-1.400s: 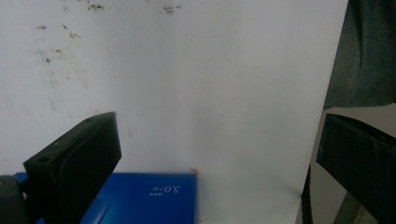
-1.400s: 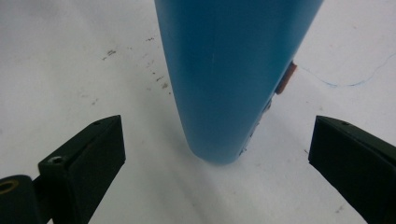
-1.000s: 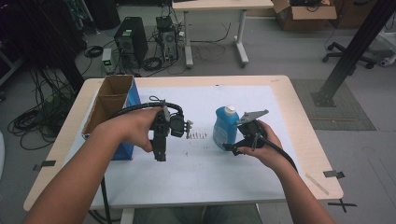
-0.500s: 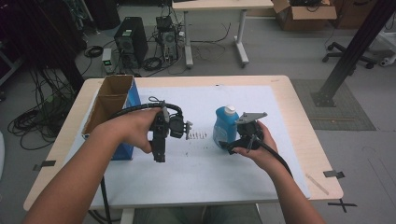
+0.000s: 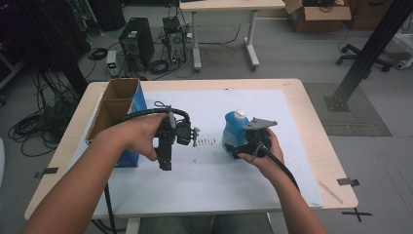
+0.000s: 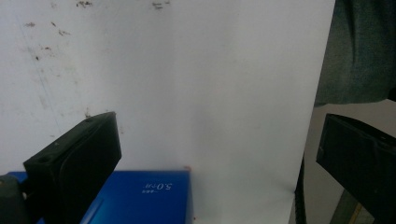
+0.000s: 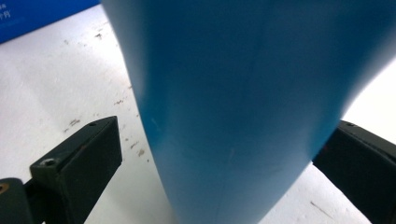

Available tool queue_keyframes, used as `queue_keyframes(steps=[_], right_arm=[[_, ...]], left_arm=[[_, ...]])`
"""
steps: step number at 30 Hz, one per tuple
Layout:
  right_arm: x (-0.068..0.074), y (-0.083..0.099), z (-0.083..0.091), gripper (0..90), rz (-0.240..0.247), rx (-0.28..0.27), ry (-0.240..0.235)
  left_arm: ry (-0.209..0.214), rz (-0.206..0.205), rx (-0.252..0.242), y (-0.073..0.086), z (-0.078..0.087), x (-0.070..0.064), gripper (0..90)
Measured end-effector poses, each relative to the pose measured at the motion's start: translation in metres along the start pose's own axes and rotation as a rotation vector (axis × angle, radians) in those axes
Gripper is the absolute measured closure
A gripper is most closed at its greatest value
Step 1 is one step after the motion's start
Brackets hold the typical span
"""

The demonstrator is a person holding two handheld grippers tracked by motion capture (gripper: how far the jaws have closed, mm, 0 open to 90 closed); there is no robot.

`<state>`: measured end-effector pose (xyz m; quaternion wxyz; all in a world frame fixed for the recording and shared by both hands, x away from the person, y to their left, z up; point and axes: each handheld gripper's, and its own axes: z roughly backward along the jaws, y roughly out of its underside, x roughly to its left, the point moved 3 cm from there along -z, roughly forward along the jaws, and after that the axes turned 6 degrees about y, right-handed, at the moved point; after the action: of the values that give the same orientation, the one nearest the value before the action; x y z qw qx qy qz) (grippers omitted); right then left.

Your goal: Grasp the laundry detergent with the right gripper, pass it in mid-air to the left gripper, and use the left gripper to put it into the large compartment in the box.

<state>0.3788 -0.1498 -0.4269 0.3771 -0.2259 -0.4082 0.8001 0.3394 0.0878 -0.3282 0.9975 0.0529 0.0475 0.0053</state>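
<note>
A blue bottle (image 5: 234, 130) with a white cap stands upright on the white sheet (image 5: 219, 195), right of centre. My right gripper (image 5: 234, 150) is at its base on the near side. In the right gripper view the bottle (image 7: 243, 93) sits between the jaws of the right gripper (image 7: 224, 135), which stand wide apart with a gap on the left side, so it is open. My left gripper (image 5: 165, 165) hovers over the sheet left of centre, pointing back toward the person. The left gripper (image 6: 217, 135) is open with nothing between its jaws.
An open cardboard box with blue sides (image 5: 117, 105) stands at the table's left; its blue corner (image 6: 140, 196) lies just below my left jaws. Small dark marks (image 5: 204, 142) dot the sheet between the grippers. The table's near edge (image 6: 310, 154) is close.
My right gripper has edged a little left, closer around the bottle. The left gripper has hardly moved.
</note>
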Motion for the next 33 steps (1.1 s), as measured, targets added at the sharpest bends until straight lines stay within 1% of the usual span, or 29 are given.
queue_keyframes(steps=[2,6,13,15,21,23,25,27,33], right_arm=[[0.001,0.000,-0.001,1.5,-0.012,-0.016,-0.001],[0.001,0.000,-0.001,1.0,-0.025,-0.043,0.023],[0.003,0.002,-0.005,0.8,-0.043,-0.065,0.059],[0.004,0.003,-0.006,1.0,-0.054,-0.072,0.055],[0.006,0.004,-0.008,1.7,-0.052,-0.094,0.073],[0.007,0.004,-0.009,3.7,-0.057,-0.103,0.080],[0.007,0.004,-0.009,6.1,-0.067,-0.111,0.075],[0.007,0.004,-0.010,7.0,-0.068,-0.114,0.080],[0.008,0.004,-0.011,13.7,-0.071,-0.128,0.097]], left_arm=[[-0.001,0.002,0.002,0.000,0.000,0.000,0.2],[0.000,0.003,-0.004,0.001,-0.001,-0.001,0.2],[0.000,0.005,-0.007,0.003,-0.002,-0.002,0.2],[0.001,0.005,-0.008,0.004,-0.003,-0.002,0.2],[0.007,0.007,-0.005,0.005,-0.003,-0.002,0.2],[0.005,0.011,-0.006,0.005,-0.004,-0.001,0.2],[0.007,0.010,-0.004,0.005,-0.004,-0.001,0.2],[0.006,0.008,-0.007,0.005,-0.005,-0.002,0.2],[0.008,0.009,-0.007,0.005,-0.005,-0.001,0.2]])
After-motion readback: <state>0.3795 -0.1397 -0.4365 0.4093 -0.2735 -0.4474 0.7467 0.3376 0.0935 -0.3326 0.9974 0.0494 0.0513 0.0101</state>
